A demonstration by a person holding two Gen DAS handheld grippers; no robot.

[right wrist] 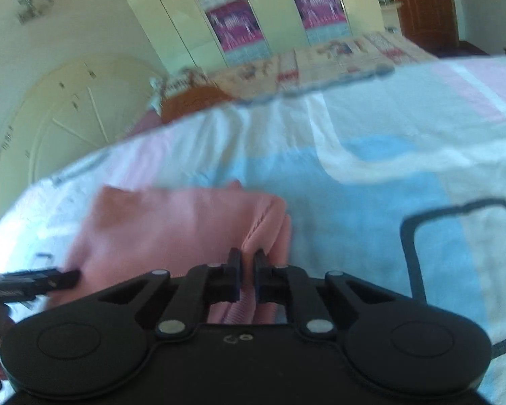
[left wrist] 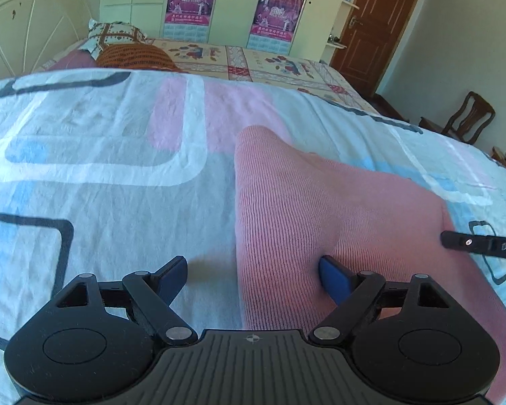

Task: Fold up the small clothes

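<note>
A small pink knit garment [left wrist: 320,209] lies on the patterned bedsheet [left wrist: 101,175]. My left gripper [left wrist: 253,276] is open and straddles the garment's left edge; its right finger [left wrist: 334,276] rests on the pink fabric, its left finger on the sheet. In the right wrist view, which is blurred, my right gripper [right wrist: 248,263] is shut on a bunched fold at the right edge of the pink garment [right wrist: 172,226]. The right gripper's tip shows at the right of the left wrist view [left wrist: 455,241]; the left gripper's tip shows at the left of the right wrist view [right wrist: 50,278].
The bed carries a white, blue and pink sheet [right wrist: 371,168]. An orange pillow [left wrist: 135,55] and a floral quilt [left wrist: 253,60] lie farther up. A white headboard [left wrist: 23,33], a wardrobe with posters [left wrist: 232,10], a brown door [left wrist: 374,23] and a wooden chair [left wrist: 465,118] stand around.
</note>
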